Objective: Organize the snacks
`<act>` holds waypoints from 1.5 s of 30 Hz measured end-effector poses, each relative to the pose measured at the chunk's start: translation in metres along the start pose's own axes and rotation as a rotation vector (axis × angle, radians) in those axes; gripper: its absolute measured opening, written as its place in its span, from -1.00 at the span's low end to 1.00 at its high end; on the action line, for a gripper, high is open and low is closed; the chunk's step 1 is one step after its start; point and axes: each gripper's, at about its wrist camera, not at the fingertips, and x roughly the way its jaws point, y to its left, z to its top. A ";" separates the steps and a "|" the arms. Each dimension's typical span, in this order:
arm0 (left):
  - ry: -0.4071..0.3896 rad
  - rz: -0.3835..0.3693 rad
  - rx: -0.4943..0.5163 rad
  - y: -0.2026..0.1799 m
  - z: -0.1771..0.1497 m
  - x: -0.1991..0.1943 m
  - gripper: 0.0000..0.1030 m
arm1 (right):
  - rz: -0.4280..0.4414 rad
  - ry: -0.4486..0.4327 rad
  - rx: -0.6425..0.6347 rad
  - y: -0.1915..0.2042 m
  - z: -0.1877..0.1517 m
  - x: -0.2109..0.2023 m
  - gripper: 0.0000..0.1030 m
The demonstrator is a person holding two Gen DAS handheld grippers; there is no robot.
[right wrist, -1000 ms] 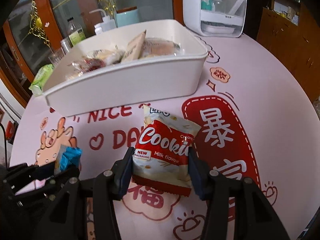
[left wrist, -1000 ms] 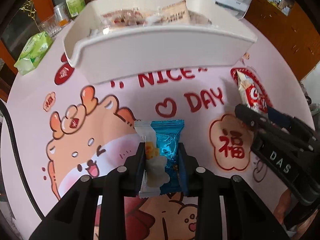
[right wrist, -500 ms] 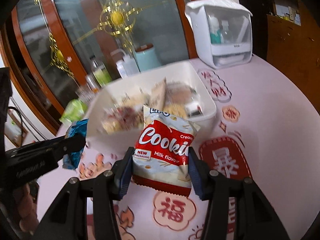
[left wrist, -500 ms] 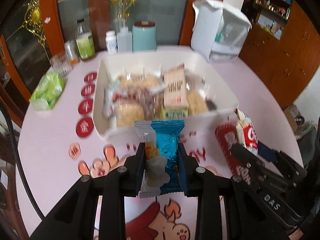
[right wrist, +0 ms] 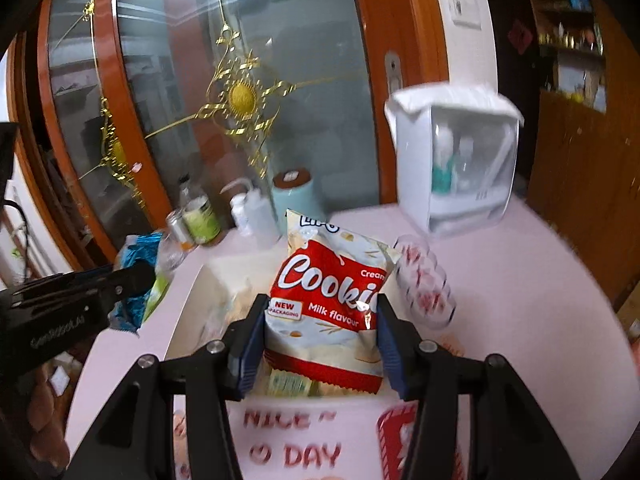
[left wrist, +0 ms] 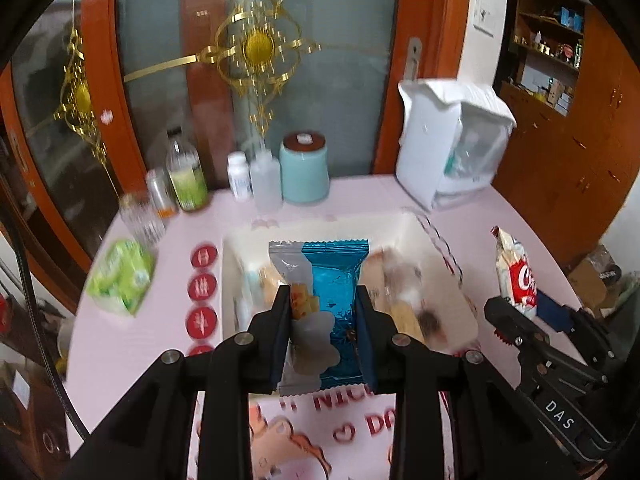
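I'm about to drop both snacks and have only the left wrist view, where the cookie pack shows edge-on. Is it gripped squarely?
Observer: Yes. The right fingers press on both side edges of the cookie pack, which stands upright with its front facing the camera.
Operator: Does it line up with the bin?
Observer: In the right wrist view the pack sits in front of the bin's opening. I cannot tell how high above it.
Operator: Anything directly beneath it?
Observer: A green and yellow packet shows in the bin just under the pack's bottom edge.
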 end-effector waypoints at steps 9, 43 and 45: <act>-0.004 0.054 0.000 -0.012 0.037 0.023 -0.45 | -0.092 0.054 -0.120 0.019 0.016 0.053 0.03; 0.087 0.076 -0.057 -0.003 -0.028 -0.018 0.90 | -0.050 0.175 -0.148 0.011 -0.027 -0.017 0.74; 0.077 0.072 -0.047 -0.008 -0.032 -0.032 0.90 | -0.055 0.171 -0.147 0.010 -0.031 -0.031 0.74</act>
